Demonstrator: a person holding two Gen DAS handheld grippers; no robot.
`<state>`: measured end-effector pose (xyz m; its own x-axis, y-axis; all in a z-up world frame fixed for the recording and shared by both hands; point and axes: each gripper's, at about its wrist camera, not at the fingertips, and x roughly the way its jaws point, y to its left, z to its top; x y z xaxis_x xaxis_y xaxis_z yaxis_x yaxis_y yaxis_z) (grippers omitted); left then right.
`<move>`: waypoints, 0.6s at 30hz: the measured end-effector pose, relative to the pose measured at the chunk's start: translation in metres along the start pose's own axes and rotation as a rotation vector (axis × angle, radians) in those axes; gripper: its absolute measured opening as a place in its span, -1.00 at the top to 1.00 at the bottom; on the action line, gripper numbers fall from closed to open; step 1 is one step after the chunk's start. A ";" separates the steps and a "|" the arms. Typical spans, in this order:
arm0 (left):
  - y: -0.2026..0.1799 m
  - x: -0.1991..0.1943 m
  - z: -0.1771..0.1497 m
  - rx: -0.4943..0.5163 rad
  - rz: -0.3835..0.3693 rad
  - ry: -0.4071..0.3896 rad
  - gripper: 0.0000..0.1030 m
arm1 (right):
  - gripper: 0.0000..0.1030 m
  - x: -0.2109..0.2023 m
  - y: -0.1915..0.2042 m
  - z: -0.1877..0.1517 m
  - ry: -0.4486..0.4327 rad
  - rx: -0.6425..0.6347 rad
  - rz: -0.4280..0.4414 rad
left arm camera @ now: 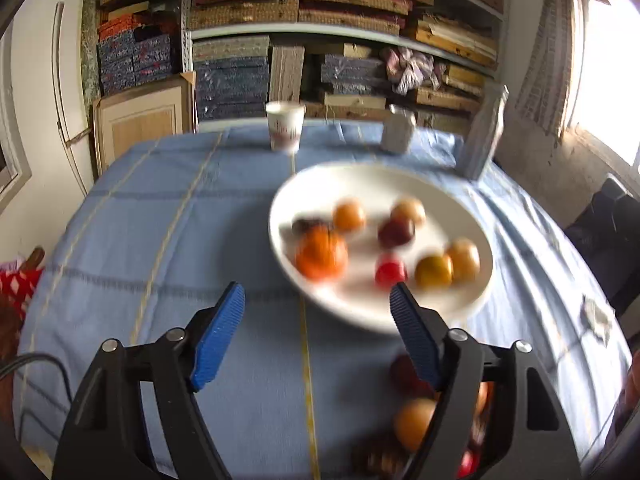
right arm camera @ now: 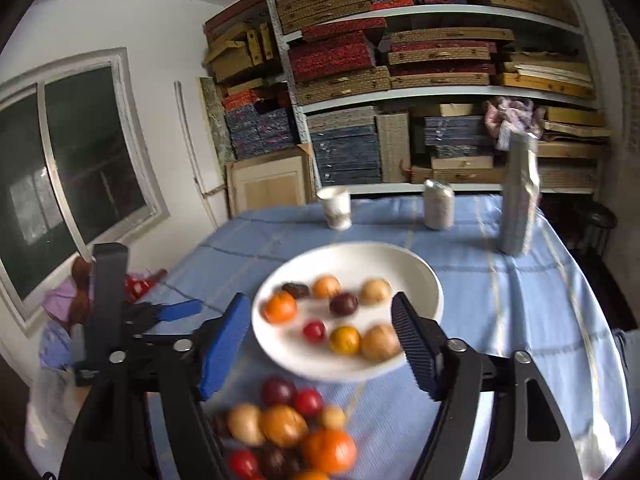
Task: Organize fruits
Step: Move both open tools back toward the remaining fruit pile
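Both grippers — left (left arm camera: pixel 318 296), right (right arm camera: pixel 322 306) — gape empty; eight fruits sit on the white plate (right arm camera: pixel 416 268), a loose heap (right arm camera: pixel 288 428) waits at six o'clock.

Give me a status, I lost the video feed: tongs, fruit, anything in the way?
Left tongs open, empty. Right tongs open, empty. Eight fruits on white plate; loose pile on cloth nearside. Nothing in the way.
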<state>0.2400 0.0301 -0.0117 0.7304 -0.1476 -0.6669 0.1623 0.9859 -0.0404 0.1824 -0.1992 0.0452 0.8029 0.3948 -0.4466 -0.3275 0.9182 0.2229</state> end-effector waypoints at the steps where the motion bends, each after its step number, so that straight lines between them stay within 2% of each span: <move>1: -0.003 -0.003 -0.011 0.010 -0.007 0.012 -0.42 | -0.62 -0.005 -0.005 -0.013 0.001 0.023 -0.012; 5: -0.024 -0.016 -0.039 0.091 -0.021 0.020 -0.42 | -0.68 -0.013 -0.033 -0.042 0.040 0.129 -0.034; 9: -0.042 -0.018 -0.059 0.165 -0.023 0.035 -0.44 | -0.68 -0.016 -0.059 -0.054 0.061 0.231 -0.033; 15: -0.050 -0.019 -0.067 0.192 -0.028 0.034 -0.49 | -0.68 -0.012 -0.060 -0.059 0.077 0.231 -0.040; 18: -0.054 -0.020 -0.069 0.207 -0.054 0.030 -0.49 | -0.68 -0.013 -0.059 -0.059 0.077 0.230 -0.037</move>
<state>0.1705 -0.0143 -0.0475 0.6975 -0.1943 -0.6897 0.3359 0.9389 0.0752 0.1623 -0.2563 -0.0133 0.7692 0.3708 -0.5204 -0.1701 0.9039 0.3925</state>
